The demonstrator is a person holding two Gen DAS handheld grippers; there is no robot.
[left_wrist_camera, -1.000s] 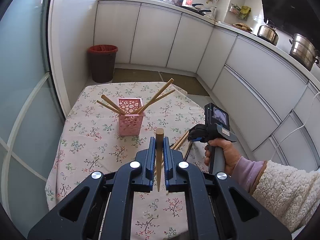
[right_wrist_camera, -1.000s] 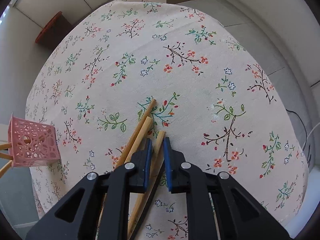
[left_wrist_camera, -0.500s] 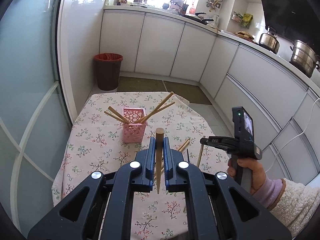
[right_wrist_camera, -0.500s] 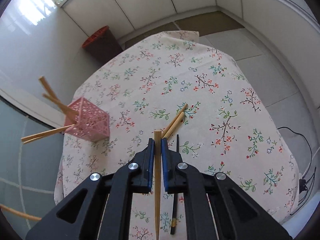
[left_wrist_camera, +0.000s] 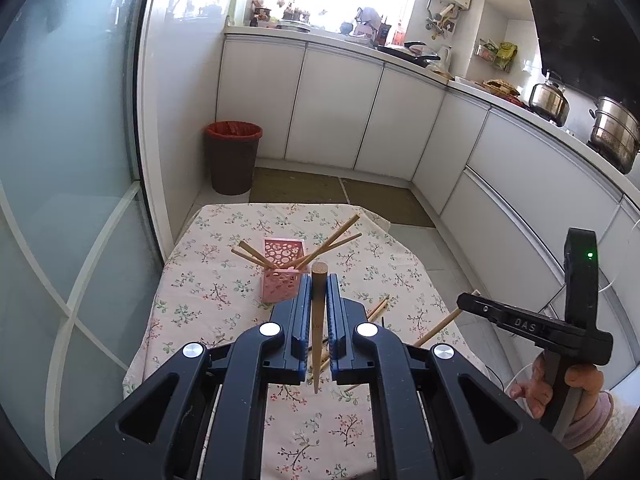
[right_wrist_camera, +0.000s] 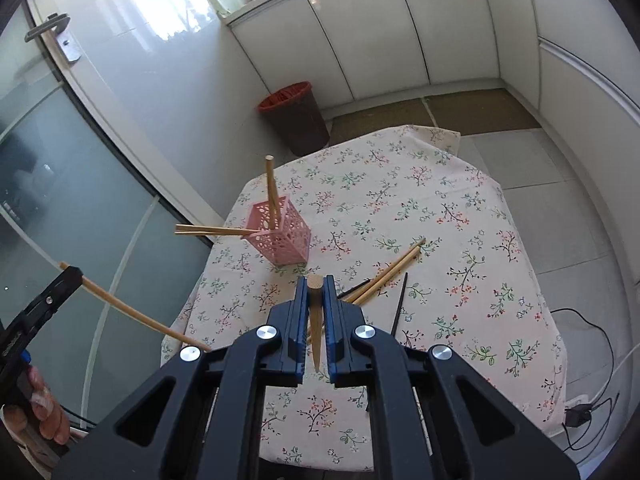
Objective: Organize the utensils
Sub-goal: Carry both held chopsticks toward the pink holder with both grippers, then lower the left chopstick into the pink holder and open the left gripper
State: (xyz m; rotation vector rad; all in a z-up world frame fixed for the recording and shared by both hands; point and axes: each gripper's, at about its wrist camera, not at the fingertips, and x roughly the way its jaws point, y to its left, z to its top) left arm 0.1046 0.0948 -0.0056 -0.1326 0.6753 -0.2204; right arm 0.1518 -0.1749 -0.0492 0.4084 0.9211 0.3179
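Note:
A pink perforated holder (left_wrist_camera: 282, 270) (right_wrist_camera: 282, 234) stands on the floral tablecloth with several wooden chopsticks leaning out of it. My left gripper (left_wrist_camera: 319, 284) is shut on a wooden chopstick (left_wrist_camera: 317, 332), held high above the table's near side; it also shows at the left edge of the right wrist view (right_wrist_camera: 68, 276). My right gripper (right_wrist_camera: 315, 284) is shut on another wooden chopstick (right_wrist_camera: 315, 324), above the table; it appears at the right of the left wrist view (left_wrist_camera: 464, 300). Loose wooden chopsticks (right_wrist_camera: 384, 276) and a black chopstick (right_wrist_camera: 400, 304) lie on the cloth.
The table (right_wrist_camera: 460, 240) has a floral cloth. A brown bin (left_wrist_camera: 232, 156) with a red liner stands on the floor beyond it. White cabinets (left_wrist_camera: 360, 120) run along the back and right. A glass door (left_wrist_camera: 60, 200) is on the left. A cable lies on the floor (right_wrist_camera: 592, 360).
My right gripper closed on a chopstick lying on the table and lifted it well above the cloth. My left gripper rose too, keeping its chopstick.

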